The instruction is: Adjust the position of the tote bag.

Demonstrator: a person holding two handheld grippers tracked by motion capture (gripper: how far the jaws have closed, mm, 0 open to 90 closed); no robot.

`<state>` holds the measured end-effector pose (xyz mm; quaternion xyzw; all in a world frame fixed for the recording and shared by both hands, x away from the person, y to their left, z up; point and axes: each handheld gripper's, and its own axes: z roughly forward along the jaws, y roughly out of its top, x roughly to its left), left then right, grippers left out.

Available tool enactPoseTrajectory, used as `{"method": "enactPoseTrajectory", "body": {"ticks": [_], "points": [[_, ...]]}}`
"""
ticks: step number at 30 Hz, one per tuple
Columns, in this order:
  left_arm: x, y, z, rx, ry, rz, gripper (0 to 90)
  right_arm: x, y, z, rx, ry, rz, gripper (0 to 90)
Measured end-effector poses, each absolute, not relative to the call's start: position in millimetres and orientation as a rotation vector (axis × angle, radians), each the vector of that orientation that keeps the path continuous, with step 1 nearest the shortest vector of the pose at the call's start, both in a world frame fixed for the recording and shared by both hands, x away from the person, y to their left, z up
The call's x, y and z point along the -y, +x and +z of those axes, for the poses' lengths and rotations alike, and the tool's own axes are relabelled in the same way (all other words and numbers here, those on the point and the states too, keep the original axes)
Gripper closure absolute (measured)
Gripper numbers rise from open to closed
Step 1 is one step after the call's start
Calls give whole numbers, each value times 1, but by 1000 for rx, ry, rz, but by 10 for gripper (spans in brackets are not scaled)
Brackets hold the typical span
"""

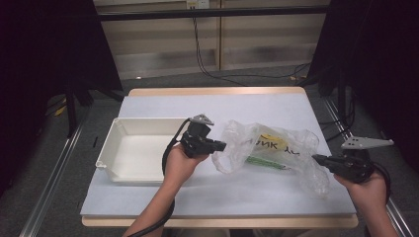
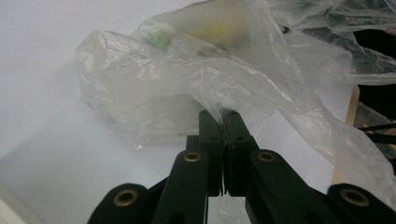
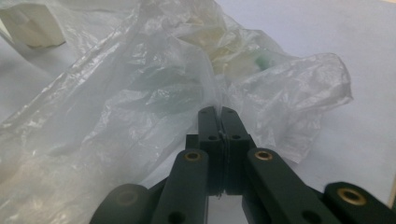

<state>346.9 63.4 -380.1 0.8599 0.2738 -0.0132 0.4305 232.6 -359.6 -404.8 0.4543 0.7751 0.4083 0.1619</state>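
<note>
A clear, crumpled plastic bag (image 1: pixel 274 150) lies across the middle of the pale table, with something yellow and something green showing through it. My left gripper (image 1: pixel 223 146) is shut on the bag's left edge, and the film (image 2: pixel 187 88) bunches up right at its closed tips (image 2: pixel 218 115). At the right end of the bag my right gripper (image 1: pixel 316 158) is shut on the plastic too. The film (image 3: pixel 154 93) rises from between its closed tips (image 3: pixel 217 111). The bag hangs stretched between the two grippers.
An empty white tray (image 1: pixel 114 148) stands at the left of the table, close to my left hand. The table's front edge (image 1: pixel 222 219) runs near my forearms. Black frames and cables stand beyond the table's far edge.
</note>
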Motion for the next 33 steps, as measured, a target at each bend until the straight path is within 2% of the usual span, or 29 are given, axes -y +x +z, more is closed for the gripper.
{"method": "enactPoseTrajectory", "body": {"ticks": [16,26,28,31,33], "points": [[-84,355,-390,-771,2134,-26,886,385,238,-421,-2176,1394,1114,895],[-81,352,-390,-752,2153,-29,884,385,238,-420,-2175,1388,1139,888],[-79,351,-391,-740,2152,-36,884,381,237,-416,-2174,1380,1142,863],[-77,348,-391,-729,2157,-40,884,377,239,-413,-2177,1366,1135,772],[-76,347,-392,-724,2168,-42,884,375,239,-411,-2188,1364,1135,770]]}}
